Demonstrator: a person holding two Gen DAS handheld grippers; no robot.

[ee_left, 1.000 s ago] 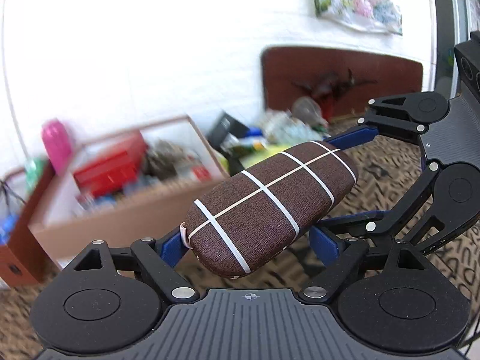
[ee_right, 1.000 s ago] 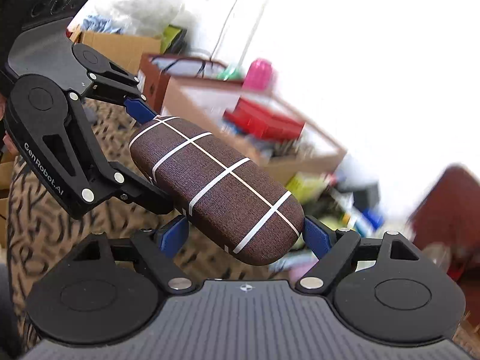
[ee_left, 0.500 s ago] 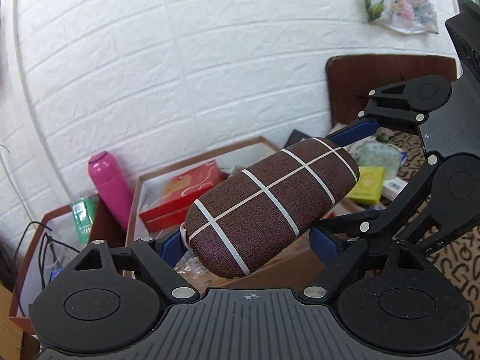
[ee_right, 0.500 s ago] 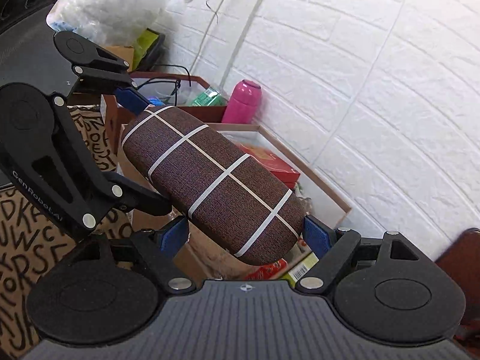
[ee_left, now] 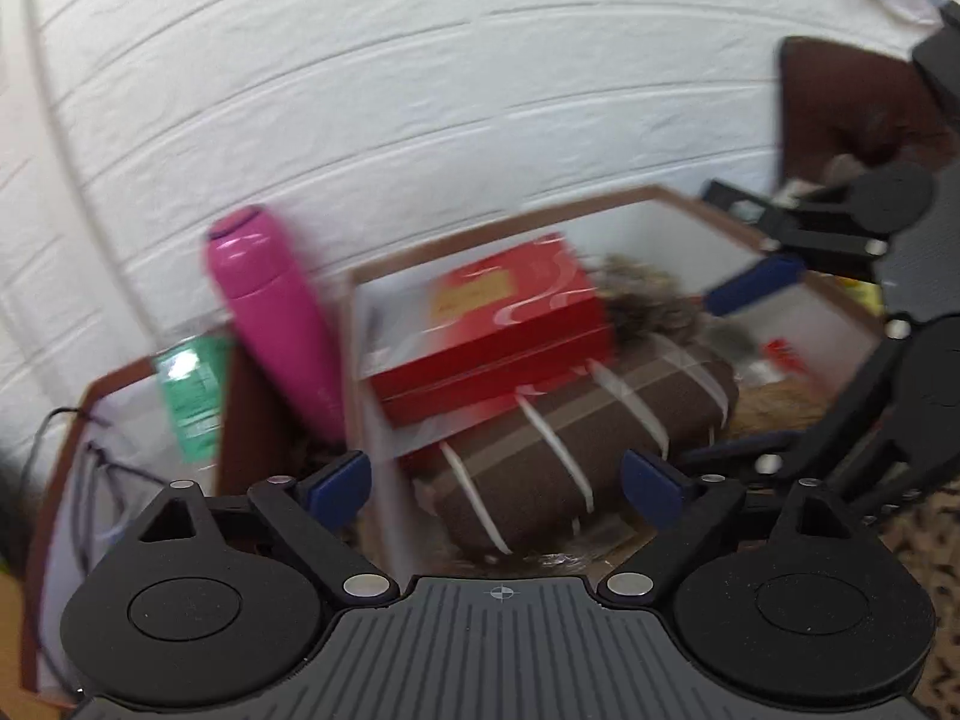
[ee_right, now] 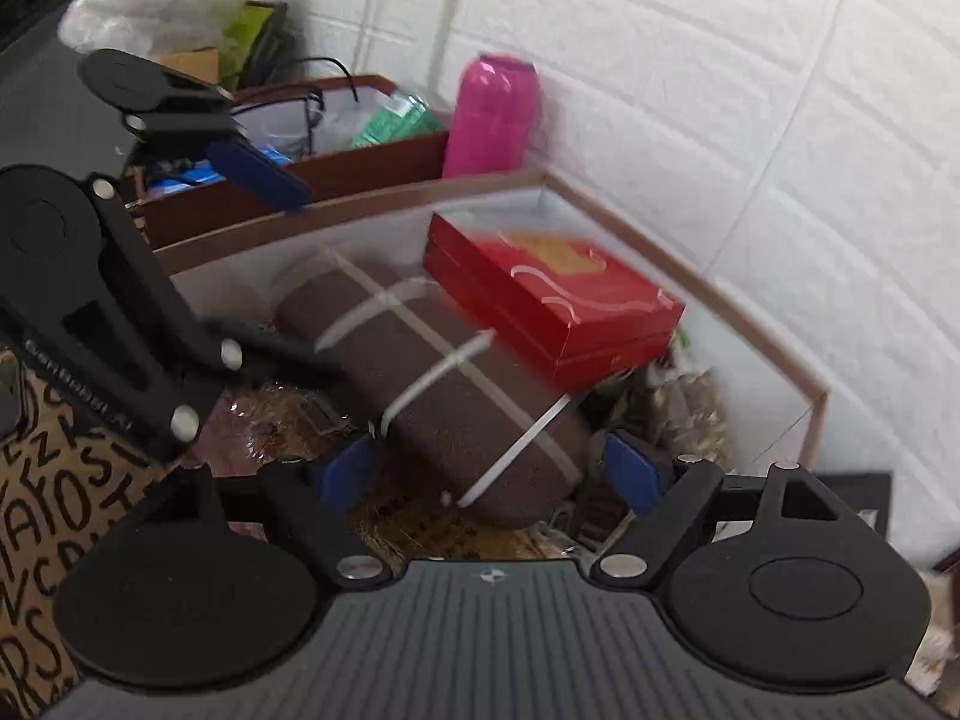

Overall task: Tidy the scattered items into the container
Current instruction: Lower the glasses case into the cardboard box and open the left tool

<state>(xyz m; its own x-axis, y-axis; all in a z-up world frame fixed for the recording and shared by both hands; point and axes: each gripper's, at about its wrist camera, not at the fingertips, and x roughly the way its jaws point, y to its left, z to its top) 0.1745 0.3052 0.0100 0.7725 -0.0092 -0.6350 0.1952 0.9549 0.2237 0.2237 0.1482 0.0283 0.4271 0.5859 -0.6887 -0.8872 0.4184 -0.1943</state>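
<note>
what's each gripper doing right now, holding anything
Left gripper: open, holding nothing; brown case lies in the box.
Right gripper: open, holding nothing.

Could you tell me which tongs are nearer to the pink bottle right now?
Left. The left tongs hang open just in front of the pink bottle, over the box's near corner. The right tongs are open farther along the box, beyond the brown case.

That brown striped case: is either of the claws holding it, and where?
Neither. The case lies loose in the box, partly beside the red box. Left gripper and right gripper both stand open around its ends.
</note>
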